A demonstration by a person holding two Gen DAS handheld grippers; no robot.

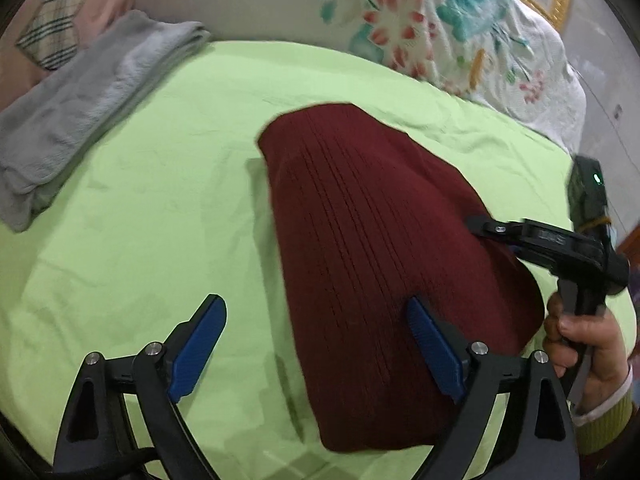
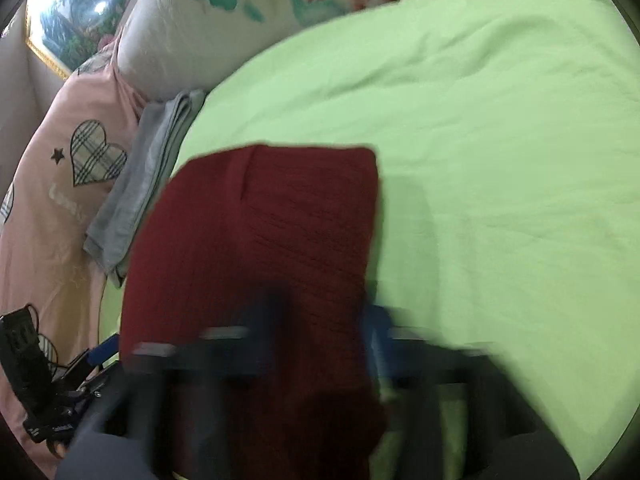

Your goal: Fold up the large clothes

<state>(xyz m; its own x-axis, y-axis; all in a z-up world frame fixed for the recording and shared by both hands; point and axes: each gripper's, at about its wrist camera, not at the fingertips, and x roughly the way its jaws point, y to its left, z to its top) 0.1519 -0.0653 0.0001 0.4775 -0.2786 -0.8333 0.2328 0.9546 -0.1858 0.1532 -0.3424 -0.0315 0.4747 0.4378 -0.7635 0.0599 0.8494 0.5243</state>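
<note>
A: Since the folded dark-red ribbed knit sweater [image 1: 372, 264] lies mid-frame on the green bed sheet [image 1: 160, 200], which claw is nearer?

B: The left claw [image 1: 316, 350] gapes empty at its lower end; its long axis runs up-frame. The right claw [image 1: 478, 224] sits at its right edge; grip unclear.

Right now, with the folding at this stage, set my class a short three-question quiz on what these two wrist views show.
1. True or false: the dark red garment lies folded on the green sheet.
2. What lies next to the pink pillow? A: a folded grey cloth. B: a stack of books. C: a pair of shoes.
3. Fill the gap: the jaws of the left hand-held gripper stand ____.

Key: 1 true; 2 A; 3 open.
</note>
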